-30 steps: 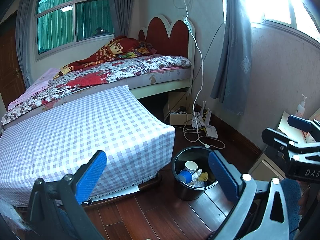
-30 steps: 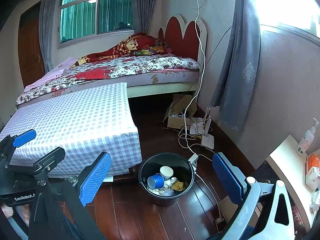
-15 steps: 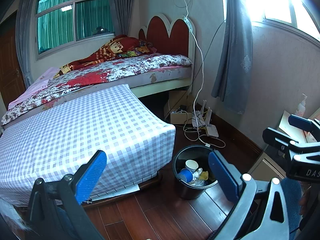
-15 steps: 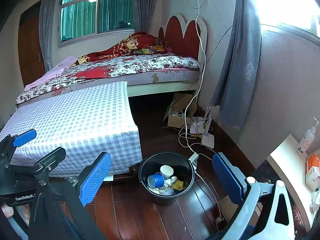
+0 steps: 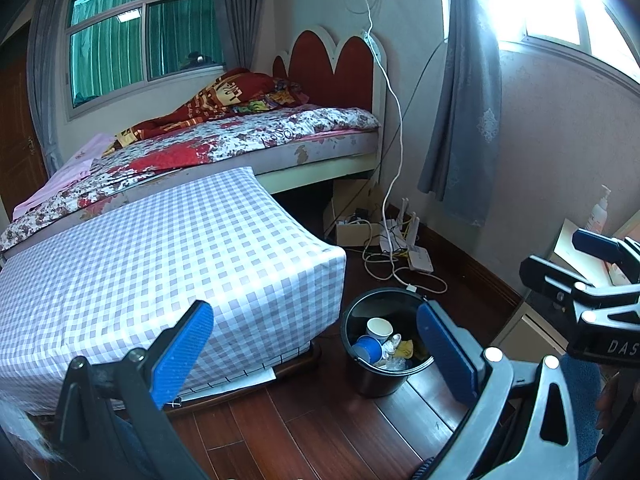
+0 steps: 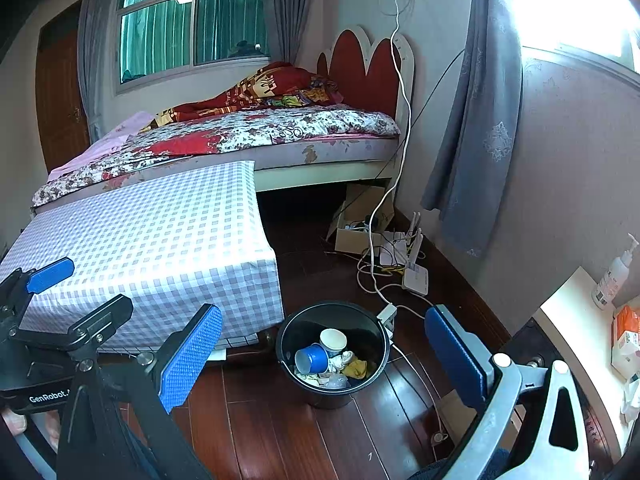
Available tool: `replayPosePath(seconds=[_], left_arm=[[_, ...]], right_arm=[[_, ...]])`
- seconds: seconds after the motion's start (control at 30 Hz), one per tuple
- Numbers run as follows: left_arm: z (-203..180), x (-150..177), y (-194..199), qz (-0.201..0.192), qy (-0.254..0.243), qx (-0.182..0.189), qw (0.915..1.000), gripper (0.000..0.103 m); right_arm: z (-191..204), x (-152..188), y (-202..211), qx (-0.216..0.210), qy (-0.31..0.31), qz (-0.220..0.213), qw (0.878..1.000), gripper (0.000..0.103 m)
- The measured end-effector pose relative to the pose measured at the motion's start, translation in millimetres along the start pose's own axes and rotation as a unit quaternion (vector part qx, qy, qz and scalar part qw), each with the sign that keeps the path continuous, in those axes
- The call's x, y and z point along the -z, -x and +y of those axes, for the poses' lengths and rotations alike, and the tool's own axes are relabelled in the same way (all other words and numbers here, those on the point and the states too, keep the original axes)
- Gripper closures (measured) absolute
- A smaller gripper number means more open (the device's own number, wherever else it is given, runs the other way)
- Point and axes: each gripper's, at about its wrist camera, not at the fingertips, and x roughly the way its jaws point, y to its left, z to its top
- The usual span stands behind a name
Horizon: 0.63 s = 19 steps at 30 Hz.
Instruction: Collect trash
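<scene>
At far left, a low bed under a lilac checked sheet runs back toward a larger bed with a floral cover and a red scalloped headboard. The left gripper hangs above the wooden floor with its blue-padded jaws spread wide and nothing between them; its left pad overlaps the near edge of the checked sheet.

To the right of that bed's near corner stands a black trash bucket. In the left wrist view it sits in the gap between the jaws, toward the right jaw, whose pad overlaps its rim. Inside lie a white paper cup, a blue cup on its side, crumpled wrappers and a yellow scrap.

The right gripper is likewise spread and empty, and in its own view the bucket sits almost centred between the jaws, well beyond them on the floor.

Farther right, white cables and a router lie by the wall under a grey curtain. At far right a pale surface carries a pump bottle.
</scene>
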Motion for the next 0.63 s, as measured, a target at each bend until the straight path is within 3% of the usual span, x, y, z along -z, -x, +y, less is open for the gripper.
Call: replayPosePath(seconds=[0.23,0.63], left_arm=[[-8.2,-0.7,-4.3,0.005,-0.022,-0.001,0.9997,0.001],[-4.1,-6.2,-2.9,-0.01,-0.019,0.015,0.9997,0.001]], right_arm=[[-0.5,0.9,-1.3,0.0,-0.001,0.003,1.0,0.001],[-1.2,1.2,-2.8,0.003,0.0,0.005,1.0,0.001]])
